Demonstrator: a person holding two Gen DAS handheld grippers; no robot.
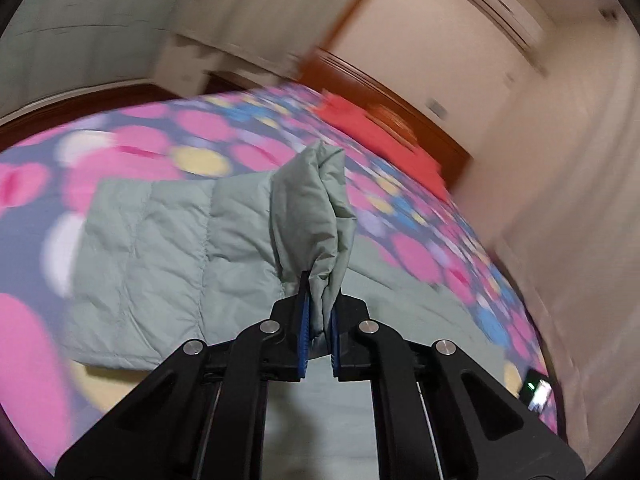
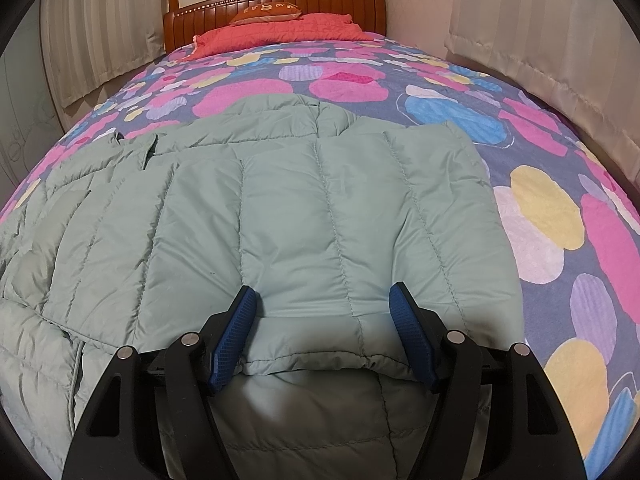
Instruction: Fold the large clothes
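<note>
One pale green quilted jacket lies spread across the foot half of the bed, on a bedspread of pink, blue and yellow blobs. The left gripper is clamped tight on a bunched fold of the jacket, lifting it off the bedspread. The right gripper stands wide, its two blue pads resting on the jacket's near edge without pinching it. At the headboard end lie one red pillow and one orange cushion.

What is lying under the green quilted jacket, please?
The green quilted jacket lies on the floral bedspread, which shows all around it. Anything beneath the jacket's middle is covered.
</note>
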